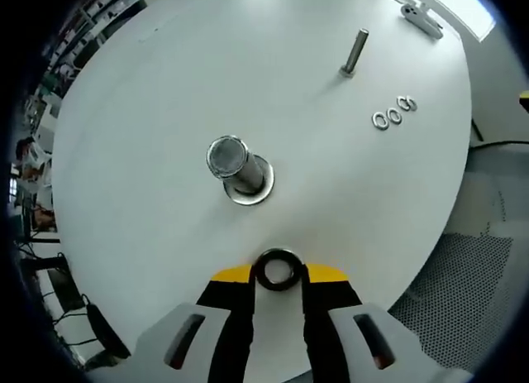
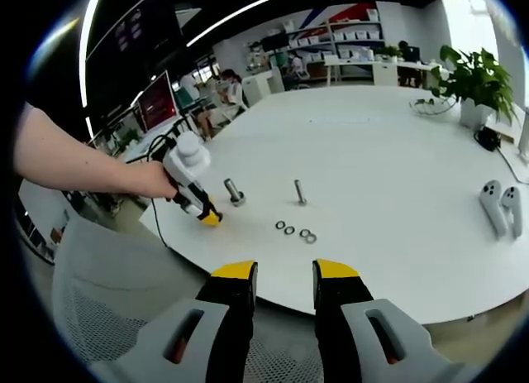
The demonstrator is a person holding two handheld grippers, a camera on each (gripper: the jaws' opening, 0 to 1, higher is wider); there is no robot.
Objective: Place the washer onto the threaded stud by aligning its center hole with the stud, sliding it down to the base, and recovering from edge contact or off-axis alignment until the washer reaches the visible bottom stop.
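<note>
In the left gripper view my left gripper [image 1: 278, 272] is shut on a dark metal washer [image 1: 277, 270], held flat between its yellow-tipped jaws. Just ahead of it, a thick threaded stud [image 1: 234, 165] stands upright on the white table [image 1: 140, 151], with a shiny ring around its base. The washer sits short of the stud and does not touch it. The right gripper view shows the left gripper [image 2: 208, 218] in a person's hand beside that stud [image 2: 234, 191]. My right gripper [image 2: 285, 272] hangs open off the table's near edge, nothing between its jaws.
A thinner stud [image 1: 355, 52] stands farther back, with three loose washers [image 1: 393, 114] lying to its right. Two white hand controllers [image 2: 500, 205] rest at the table's right, and a potted plant [image 2: 475, 81] is behind them. A grey mesh chair [image 2: 107, 292] stands below the table edge.
</note>
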